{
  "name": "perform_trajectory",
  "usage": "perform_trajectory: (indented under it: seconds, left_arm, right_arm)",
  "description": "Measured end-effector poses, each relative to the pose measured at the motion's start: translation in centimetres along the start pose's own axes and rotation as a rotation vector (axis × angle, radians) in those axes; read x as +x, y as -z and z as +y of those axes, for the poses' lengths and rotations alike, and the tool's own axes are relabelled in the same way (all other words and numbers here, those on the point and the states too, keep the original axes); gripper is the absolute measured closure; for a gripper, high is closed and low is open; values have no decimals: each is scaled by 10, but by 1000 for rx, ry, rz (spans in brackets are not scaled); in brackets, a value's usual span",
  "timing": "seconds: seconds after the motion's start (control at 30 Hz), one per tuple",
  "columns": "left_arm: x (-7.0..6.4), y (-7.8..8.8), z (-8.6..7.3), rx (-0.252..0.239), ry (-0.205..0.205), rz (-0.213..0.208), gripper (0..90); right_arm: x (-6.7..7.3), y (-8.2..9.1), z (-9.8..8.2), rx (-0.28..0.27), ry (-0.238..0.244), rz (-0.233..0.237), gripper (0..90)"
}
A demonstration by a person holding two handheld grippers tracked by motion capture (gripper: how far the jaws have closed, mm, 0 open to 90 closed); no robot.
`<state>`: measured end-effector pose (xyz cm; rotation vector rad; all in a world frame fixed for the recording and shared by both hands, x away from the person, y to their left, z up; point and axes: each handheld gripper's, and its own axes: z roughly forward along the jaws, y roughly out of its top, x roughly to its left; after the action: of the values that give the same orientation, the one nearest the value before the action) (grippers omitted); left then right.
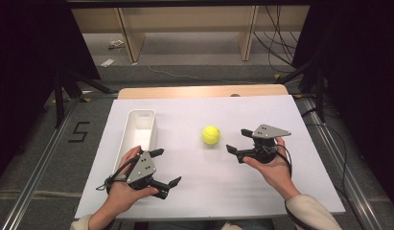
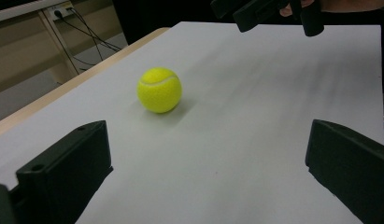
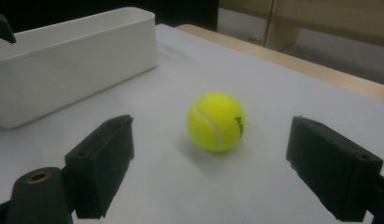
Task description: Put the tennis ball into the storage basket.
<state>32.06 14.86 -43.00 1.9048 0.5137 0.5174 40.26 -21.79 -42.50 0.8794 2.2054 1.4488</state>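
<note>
A yellow tennis ball [image 1: 211, 134] [image 2: 159, 89] [image 3: 216, 121] rests on the white board [image 1: 194, 191] near its middle. My right gripper [image 1: 237, 141] [image 3: 208, 163] is open just right of the ball, jaws pointing at it, with the ball a short way ahead of the gap. My left gripper [image 1: 166, 166] [image 2: 208, 172] is open at the front left, beside the near end of a white bin [image 1: 140, 130] [image 3: 63, 60], its jaws aimed toward the ball from farther off. Nothing is held by either. The right gripper's jaws also appear far off at the top of the left gripper view.
The long white bin looks empty and lies lengthwise along the board's left edge. The board lies on a wooden table [image 1: 199, 91] whose bare strip shows at the back. Dark stands and cables occupy the floor beyond.
</note>
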Motion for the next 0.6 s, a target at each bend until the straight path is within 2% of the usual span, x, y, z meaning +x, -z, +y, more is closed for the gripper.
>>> perform_trajectory:
  seconds: [0.6]
  left_arm:
    - [-1,0,0,0,-1,-5,0]
  right_arm:
    - [-3,-17,4,12,0,-1,156]
